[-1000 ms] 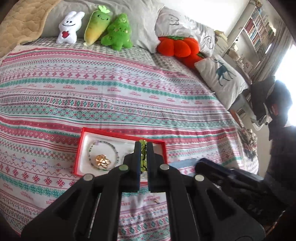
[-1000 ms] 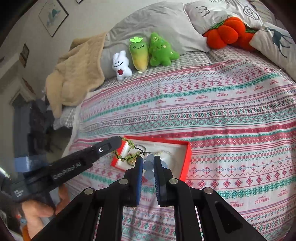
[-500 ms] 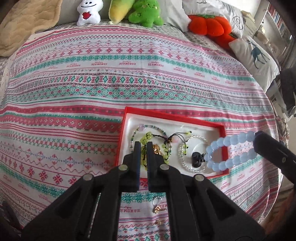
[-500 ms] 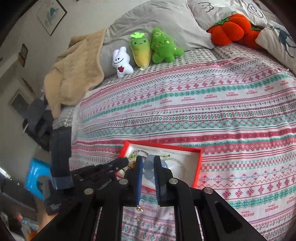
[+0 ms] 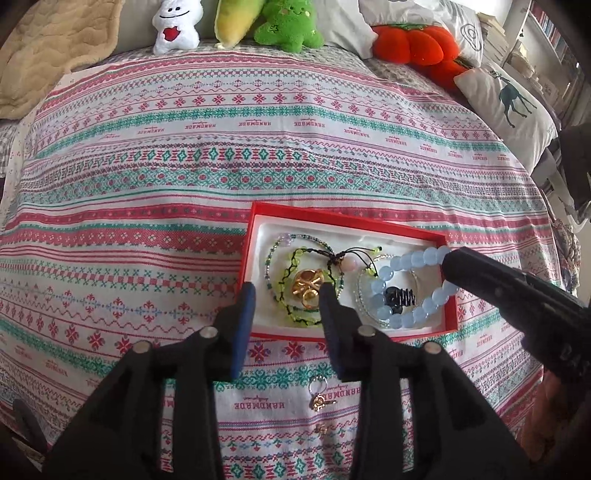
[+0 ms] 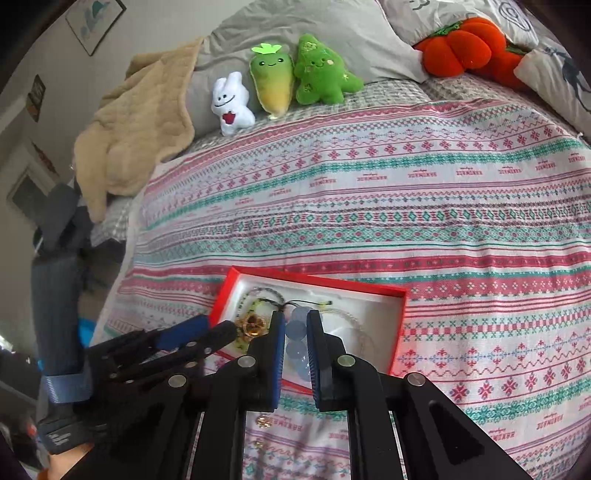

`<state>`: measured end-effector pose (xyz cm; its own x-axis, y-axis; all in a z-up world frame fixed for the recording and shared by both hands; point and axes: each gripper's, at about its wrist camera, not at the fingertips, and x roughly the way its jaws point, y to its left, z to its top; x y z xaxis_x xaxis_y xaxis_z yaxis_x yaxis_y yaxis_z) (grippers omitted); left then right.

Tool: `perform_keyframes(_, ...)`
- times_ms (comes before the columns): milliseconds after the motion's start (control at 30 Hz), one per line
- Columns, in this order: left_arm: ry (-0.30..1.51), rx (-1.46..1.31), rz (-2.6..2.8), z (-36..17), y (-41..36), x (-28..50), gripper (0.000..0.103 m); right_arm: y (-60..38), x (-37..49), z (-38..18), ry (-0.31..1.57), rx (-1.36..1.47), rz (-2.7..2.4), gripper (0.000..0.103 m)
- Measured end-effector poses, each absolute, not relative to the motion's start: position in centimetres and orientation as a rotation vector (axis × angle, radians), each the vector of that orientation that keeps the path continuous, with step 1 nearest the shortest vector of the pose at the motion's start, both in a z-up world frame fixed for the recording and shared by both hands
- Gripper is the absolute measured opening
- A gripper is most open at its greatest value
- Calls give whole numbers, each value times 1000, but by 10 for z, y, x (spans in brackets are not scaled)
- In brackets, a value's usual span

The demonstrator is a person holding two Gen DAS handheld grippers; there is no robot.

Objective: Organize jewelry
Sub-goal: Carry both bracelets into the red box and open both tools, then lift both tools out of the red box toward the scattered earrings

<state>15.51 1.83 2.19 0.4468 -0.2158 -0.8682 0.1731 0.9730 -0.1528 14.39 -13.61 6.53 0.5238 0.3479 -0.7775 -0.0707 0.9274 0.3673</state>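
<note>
A red box (image 5: 332, 221) with a white lining sits on the patterned bedspread (image 5: 221, 147), lower centre of the left wrist view and at the centre of the right wrist view. The left gripper (image 5: 286, 295) hangs over the box's near left corner; its jaws have just been opening and now stand apart with nothing pressed between them, framing a gold ornament (image 5: 308, 290) and a green bracelet (image 5: 291, 277) that lie loose on the lining. A thin beaded strand (image 5: 280, 243) loops around them at the box's left end. The right gripper (image 5: 448, 260) reaches in from the right edge of the left wrist view, clenched on a blue bead bracelet (image 5: 402, 284); the loop of pale blue beads hangs from the tip over the right half of the box, above a clear beaded ring and a small black clip (image 5: 399, 297). Whether the beads already touch the lining cannot be told. In the right wrist view the blue beads show squeezed between the two pads (image 6: 277, 347). Outside the box, on the bedspread near the bottom centre of the left wrist view, lie a small gold and silver piece (image 5: 321, 397) and a smaller gold bit (image 5: 320, 428). Plush toys (image 5: 236, 22) line the top edge, with an orange cushion (image 5: 410, 46) at upper right and a beige blanket (image 5: 48, 48) at upper left.
</note>
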Motion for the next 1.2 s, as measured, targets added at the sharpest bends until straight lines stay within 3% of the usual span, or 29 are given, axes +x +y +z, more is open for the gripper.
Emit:
perform_keyframes(200,1083,-26,-242,26,14,149,53,-145,142,58,1011,284,220,13)
perform_keyframes(267,1082,-23,-238,27,13,148,60,-145,142,58,1013,269,210,20)
perform_keyframes(367,1077,-21,-223,31,13,147,67,-144,144,59,1032,240,201,22)
perform_keyframes(467,1079,-19,-218,35,13,144,75,-143,142,59,1039,222,194,37)
perform_keyframes(500,1079,-14,-218,36,13,142,76,-143,140,60,1039,220,191,54)
perform_keyframes(533,1079,-8,-219,37,12,140,77,-143,138,62,1032,223,191,62)
perform_keyframes(667,1088,29,-211,39,12,130,83,-142,129,69,1035,238,229,63)
perform_keyframes(1200,1146,53,-249,31,26,86,88,-146,90,66,1075,198,197,72)
